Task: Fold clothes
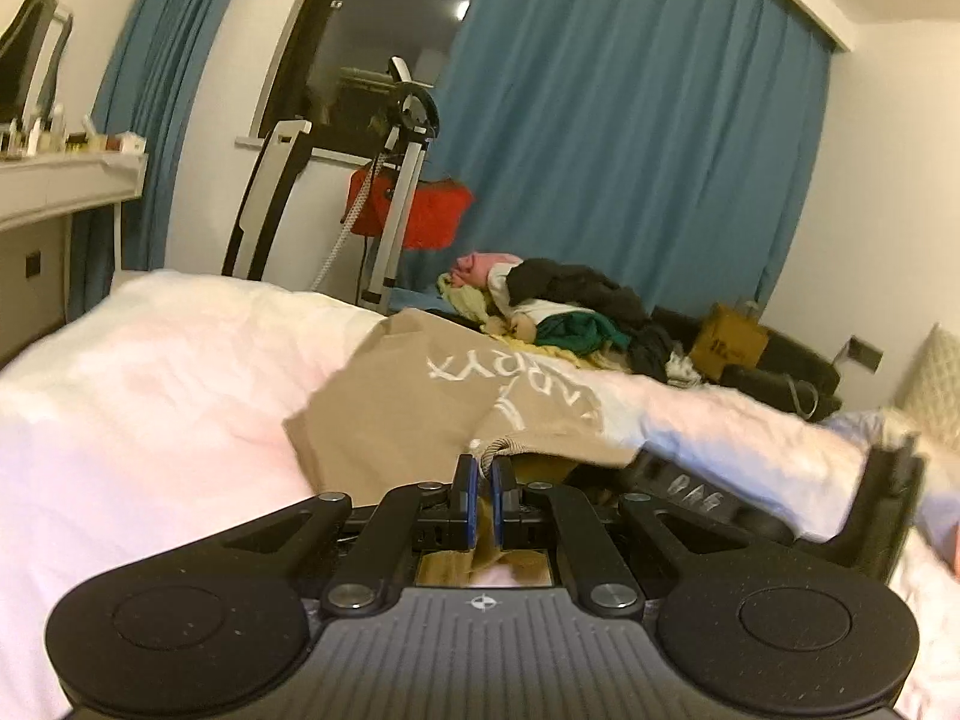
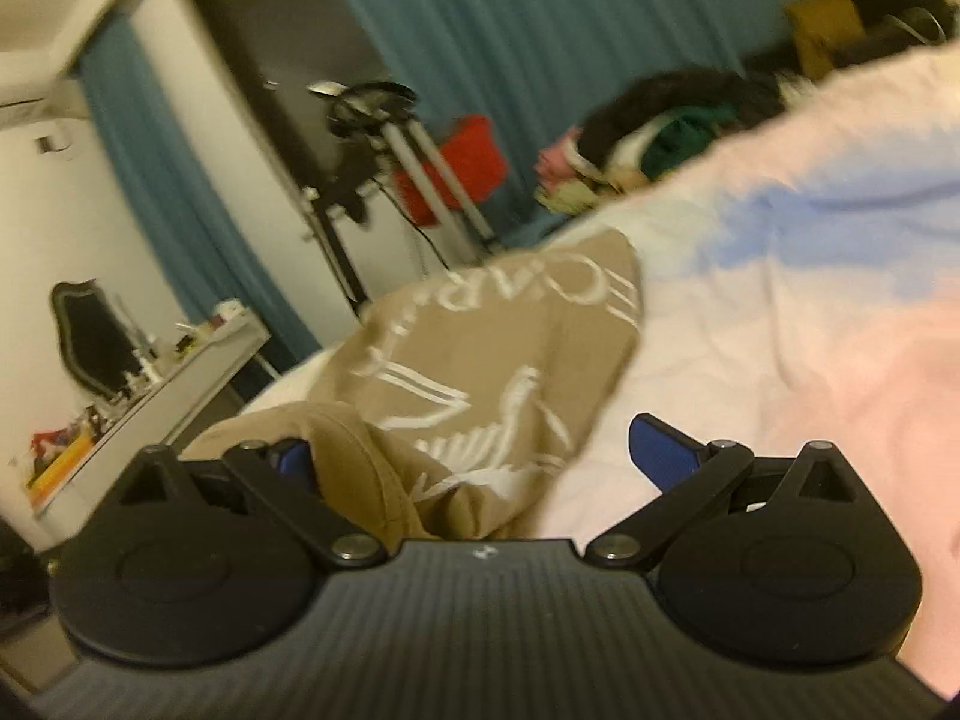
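Note:
A tan T-shirt [image 1: 408, 408] with white lettering lies partly folded on the white bed [image 1: 150, 372]. My left gripper [image 1: 483, 474] is shut on the shirt's ribbed edge, close to the camera. The black body of the right gripper [image 1: 888, 480] shows at the right of the left wrist view, low over the sheet. In the tilted, blurred right wrist view the tan T-shirt [image 2: 492, 348] runs from mid-frame down between the fingers. My right gripper [image 2: 477, 456] stands wide open. The cloth bunches against its left blue pad [image 2: 294, 456], and the right pad is clear of it.
A heap of mixed clothes [image 1: 570, 312] sits at the bed's far edge, with a cardboard box [image 1: 726, 339] beyond. A metal stand [image 1: 402, 180] and a red item [image 1: 432, 210] are by the blue curtains. A white desk [image 1: 60, 180] is at left.

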`<state>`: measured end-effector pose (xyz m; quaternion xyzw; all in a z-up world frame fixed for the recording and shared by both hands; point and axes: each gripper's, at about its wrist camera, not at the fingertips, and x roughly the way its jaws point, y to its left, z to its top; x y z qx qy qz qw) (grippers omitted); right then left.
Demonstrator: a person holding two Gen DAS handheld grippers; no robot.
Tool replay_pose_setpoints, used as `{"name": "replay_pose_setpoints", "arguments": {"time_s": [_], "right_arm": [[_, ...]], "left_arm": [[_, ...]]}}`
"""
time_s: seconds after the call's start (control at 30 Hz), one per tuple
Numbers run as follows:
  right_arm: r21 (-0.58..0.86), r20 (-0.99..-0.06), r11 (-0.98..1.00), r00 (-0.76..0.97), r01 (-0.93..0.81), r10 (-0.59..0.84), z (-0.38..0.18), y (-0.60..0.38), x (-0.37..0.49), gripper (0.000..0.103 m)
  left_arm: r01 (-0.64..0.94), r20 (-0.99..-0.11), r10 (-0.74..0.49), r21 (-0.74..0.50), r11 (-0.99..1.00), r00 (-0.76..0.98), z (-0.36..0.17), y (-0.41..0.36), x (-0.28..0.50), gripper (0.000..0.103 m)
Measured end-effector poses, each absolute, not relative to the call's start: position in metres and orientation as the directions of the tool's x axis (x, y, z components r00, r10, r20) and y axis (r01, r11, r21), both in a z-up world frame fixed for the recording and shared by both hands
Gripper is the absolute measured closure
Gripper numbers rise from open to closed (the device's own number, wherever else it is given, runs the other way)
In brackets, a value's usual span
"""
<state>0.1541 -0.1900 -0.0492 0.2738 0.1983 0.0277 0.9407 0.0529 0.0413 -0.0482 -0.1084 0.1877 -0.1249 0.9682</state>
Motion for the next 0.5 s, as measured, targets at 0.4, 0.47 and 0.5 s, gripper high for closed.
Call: {"name": "replay_pose_setpoints", "arguments": {"time_s": [0.4,0.47,0.5], "right_arm": [[0.37,-0.442,0.892,0.894,0.258,-0.075,-0.03,-0.207,0.14,0.0],[0.444,-0.423,0.861,0.905,0.247,-0.042,-0.027,-0.225,0.134,0.0],[0.458,-0.425,0.857,0.905,0.237,-0.024,-0.027,-0.227,0.133,0.0]], "left_arm": [[0.262,0.024,-0.271,-0.352,0.899,0.962,-0.007,0.069,0.018,0.103],[0.268,0.007,-0.285,-0.36,0.894,0.959,-0.006,0.077,0.022,0.103],[0.269,-0.023,-0.295,-0.349,0.898,0.955,-0.009,0.077,0.026,0.103]]}}
